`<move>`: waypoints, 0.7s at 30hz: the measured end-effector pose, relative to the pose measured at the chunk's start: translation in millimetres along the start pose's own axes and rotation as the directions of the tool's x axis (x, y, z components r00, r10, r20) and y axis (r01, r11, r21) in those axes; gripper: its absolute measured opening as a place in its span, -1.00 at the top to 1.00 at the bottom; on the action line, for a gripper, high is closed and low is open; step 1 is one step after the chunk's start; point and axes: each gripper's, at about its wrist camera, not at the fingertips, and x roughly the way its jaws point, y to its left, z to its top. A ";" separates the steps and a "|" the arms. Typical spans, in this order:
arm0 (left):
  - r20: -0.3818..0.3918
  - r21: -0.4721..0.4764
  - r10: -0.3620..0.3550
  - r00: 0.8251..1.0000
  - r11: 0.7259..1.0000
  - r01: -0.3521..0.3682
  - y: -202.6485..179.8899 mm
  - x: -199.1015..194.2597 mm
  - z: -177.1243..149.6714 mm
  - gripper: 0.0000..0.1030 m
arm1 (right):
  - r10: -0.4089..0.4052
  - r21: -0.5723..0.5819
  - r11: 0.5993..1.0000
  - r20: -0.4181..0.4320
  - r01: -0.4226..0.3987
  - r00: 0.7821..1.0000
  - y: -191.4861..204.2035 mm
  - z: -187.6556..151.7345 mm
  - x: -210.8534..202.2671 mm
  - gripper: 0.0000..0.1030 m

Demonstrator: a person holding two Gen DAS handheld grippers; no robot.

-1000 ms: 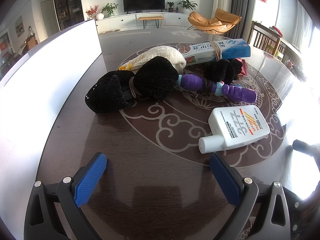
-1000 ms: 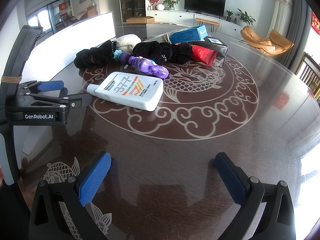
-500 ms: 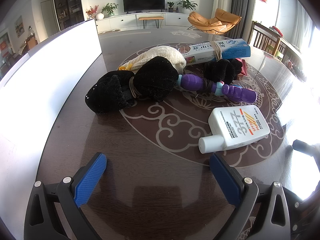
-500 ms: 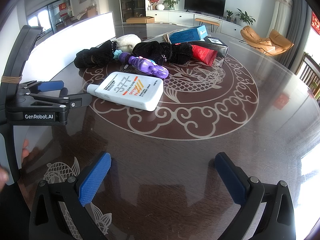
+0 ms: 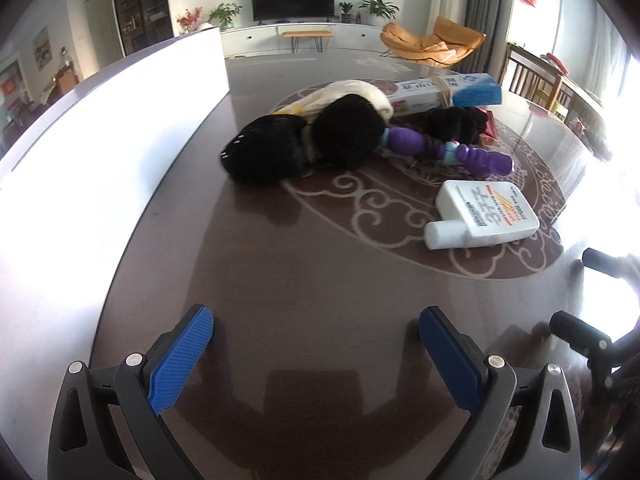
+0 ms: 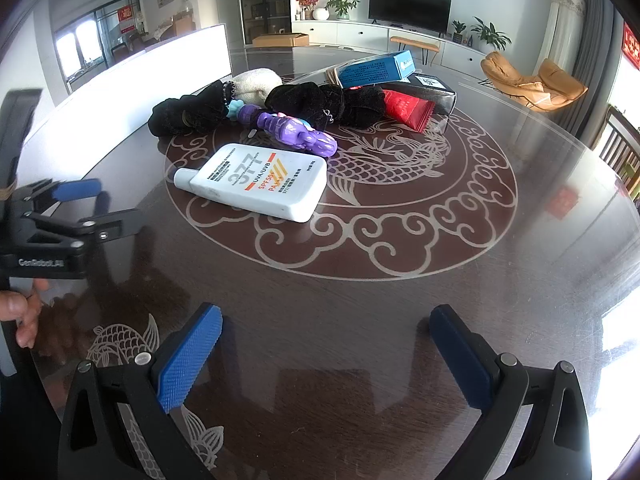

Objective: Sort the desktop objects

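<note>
Your left gripper [image 5: 316, 356] has its fingers spread wide, nothing between them, low over the bare dark surface [image 5: 320, 280]. Your right gripper [image 6: 326, 356] is the same: fingers spread, empty, over the near edge of the round dragon pattern. In the right view your left gripper shows at the left edge, blurred, with your hand [image 6: 20, 312] on its handle. The pile sits ahead of both, well apart from either gripper. Nearest is the white sunscreen bottle [image 6: 256, 186], lying flat, cap pointing toward the left side. Just behind it lies the purple toy [image 6: 288, 130], one end touching the black fabric. One black bundle [image 5: 304, 146] lies left of the toy, with a cream cloth [image 5: 356, 98] behind it and touching it. A second black bundle [image 6: 324, 106] lies behind the toy. On the far side, a blue-and-white box [image 6: 376, 68] rests tilted on the pile; in the left view it lies behind the cream cloth. Right of the second bundle is a red packet [image 6: 408, 110], with a black box [image 6: 432, 90] just behind it. A white panel [image 5: 100, 152] stands along the left side of the surface, near the first bundle but apart from it.
</note>
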 end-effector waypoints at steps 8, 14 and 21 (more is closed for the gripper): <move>0.003 0.002 0.001 1.000 1.000 -0.001 1.0 5.4 1.3 -1.00 | 0.068 -0.099 0.993 -0.017 -0.069 0.998 4.1 7.4 5.9 -1.00; 0.003 0.002 0.002 1.000 1.000 -0.002 0.4 5.3 0.4 -1.00 | 0.220 -0.302 0.931 0.010 -0.207 0.975 22.9 44.9 6.4 -1.00; 0.003 0.002 0.001 1.000 1.000 -0.001 1.0 4.8 0.1 -1.00 | 0.202 -0.377 0.895 -0.131 -0.237 0.971 35.0 88.9 55.5 -1.00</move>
